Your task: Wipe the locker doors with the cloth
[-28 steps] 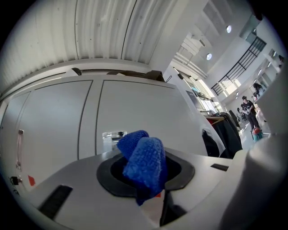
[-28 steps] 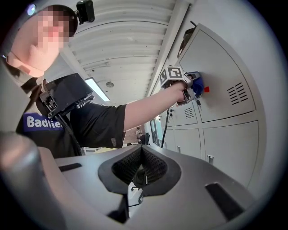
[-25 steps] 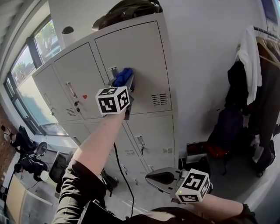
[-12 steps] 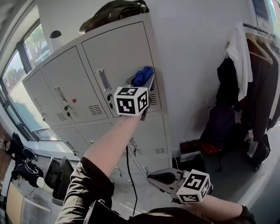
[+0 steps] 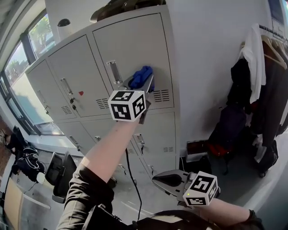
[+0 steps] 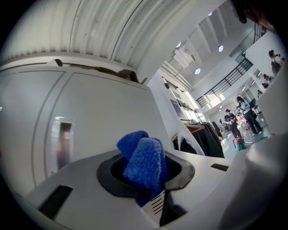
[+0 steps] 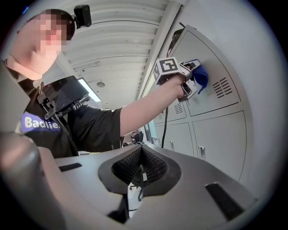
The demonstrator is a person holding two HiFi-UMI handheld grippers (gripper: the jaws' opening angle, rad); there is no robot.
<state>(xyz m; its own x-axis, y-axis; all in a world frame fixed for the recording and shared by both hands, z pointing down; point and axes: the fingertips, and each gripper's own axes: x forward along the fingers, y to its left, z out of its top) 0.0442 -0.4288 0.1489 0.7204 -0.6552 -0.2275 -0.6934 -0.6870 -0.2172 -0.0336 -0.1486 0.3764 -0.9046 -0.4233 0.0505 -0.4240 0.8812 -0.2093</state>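
wiping step, by the look of it: the left claw (image 5: 143, 84) grips the blue cloth (image 5: 142, 75) against the upper right locker door (image 5: 135, 42), near its vents. next likely needs a pressed sweep over bare panel. the bunched cloth juts lengthwise from the jaws toward the door. the right claw (image 5: 167, 180) hangs low, closed, empty.

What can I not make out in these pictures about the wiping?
Contact between cloth and locker door: head view, the left claw covers it.
Bag on the lockers: head view, cut off by top edge.
Distant people: left gripper view, too small.
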